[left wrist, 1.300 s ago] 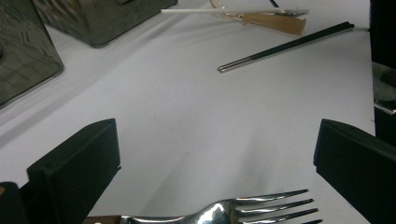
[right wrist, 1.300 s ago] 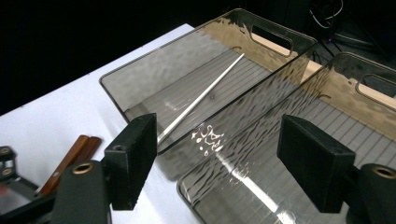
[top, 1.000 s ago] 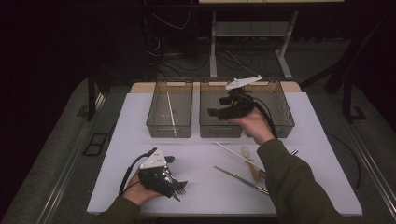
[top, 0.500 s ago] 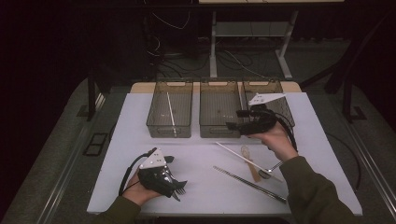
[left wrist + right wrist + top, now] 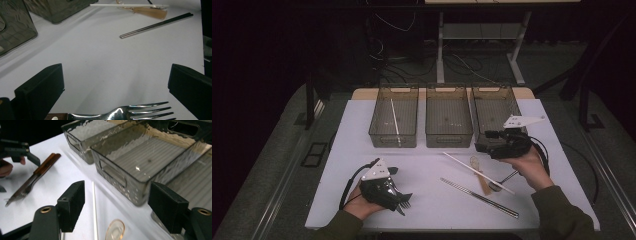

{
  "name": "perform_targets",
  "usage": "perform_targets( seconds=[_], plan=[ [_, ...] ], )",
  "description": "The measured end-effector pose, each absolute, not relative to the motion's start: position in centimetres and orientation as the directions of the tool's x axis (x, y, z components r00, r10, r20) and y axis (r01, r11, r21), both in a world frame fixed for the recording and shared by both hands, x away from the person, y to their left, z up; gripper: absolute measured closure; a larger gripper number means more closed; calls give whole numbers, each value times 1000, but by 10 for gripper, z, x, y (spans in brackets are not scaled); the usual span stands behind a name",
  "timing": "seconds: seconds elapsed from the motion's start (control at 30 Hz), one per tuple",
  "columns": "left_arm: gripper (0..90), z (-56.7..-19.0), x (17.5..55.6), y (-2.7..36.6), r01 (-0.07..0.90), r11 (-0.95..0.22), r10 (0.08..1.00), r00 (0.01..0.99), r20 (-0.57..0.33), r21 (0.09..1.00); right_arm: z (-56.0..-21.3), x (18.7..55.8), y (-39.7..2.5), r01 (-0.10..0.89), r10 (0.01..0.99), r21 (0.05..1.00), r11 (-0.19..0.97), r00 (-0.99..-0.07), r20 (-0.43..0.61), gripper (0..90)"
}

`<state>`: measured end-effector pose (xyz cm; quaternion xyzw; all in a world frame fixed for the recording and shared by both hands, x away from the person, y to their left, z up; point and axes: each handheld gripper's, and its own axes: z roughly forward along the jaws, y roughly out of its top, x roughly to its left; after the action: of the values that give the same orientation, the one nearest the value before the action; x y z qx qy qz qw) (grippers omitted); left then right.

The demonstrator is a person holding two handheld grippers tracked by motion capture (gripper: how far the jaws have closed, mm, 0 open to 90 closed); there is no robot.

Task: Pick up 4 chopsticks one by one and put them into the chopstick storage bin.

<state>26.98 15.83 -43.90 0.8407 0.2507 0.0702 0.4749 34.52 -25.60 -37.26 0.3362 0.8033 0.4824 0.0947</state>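
The left gripper [image 5: 399, 202] has not moved; its jaws are wide open over the shiny fork [image 5: 140, 112], holding nothing. The right gripper [image 5: 484, 145] has come down from the bins to 3 o'clock, jaws wide open and empty, above the white stick [image 5: 94, 212].

Right gripper [image 5: 482, 146] lower — off the bins [image 5: 497, 107].

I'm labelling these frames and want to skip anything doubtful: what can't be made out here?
- Fork: left gripper view, handle cut off by the bottom edge; in the high view the left gripper covers most of it.
- Metal spoon: high view, handle end hidden under the right hand.
- Amber spoon: right gripper view, handle cut off by the bottom edge.
- White stick in the left bin: too thin to identify.
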Motion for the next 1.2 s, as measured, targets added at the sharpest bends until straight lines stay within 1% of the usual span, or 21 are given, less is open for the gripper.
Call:
perform_targets(
  seconds=[0.27, 0.5, 0.57, 0.6, 0.77, 0.9, 0.97, 1.2],
  plan=[
    [0, -439, 270, 158, 353, -423, 485, 866, -120, 835, -382, 330, -273, 457, 616, 830, 320, -766, 184, 327],
    [0, -438, 269, 158, 350, -423, 482, 868, -119, 835, -388, 318, -285, 476, 615, 816, 329, -763, 198, 375],
    [0, -438, 269, 158, 350, -424, 482, 868, -119, 835, -391, 314, -288, 483, 623, 808, 338, -758, 193, 397],
    [0, -438, 269, 158, 352, -422, 483, 867, -122, 835, -392, 312, -289, 485, 624, 807, 338, -757, 194, 429],
    [0, -438, 268, 158, 351, -424, 482, 868, -120, 835, -400, 304, -294, 507, 624, 782, 362, -755, 201, 486],
    [0, -438, 268, 158, 351, -426, 481, 868, -119, 834, -407, 298, -297, 525, 629, 764, 374, -749, 207, 502],
    [0, -438, 269, 157, 350, -427, 480, 869, -119, 834, -411, 296, -298, 541, 637, 752, 376, -741, 215, 524],
    [0, -438, 268, 157, 346, -431, 478, 871, -115, 833, -424, 302, -291, 555, 632, 722, 412, -745, 212, 607]
  ],
)
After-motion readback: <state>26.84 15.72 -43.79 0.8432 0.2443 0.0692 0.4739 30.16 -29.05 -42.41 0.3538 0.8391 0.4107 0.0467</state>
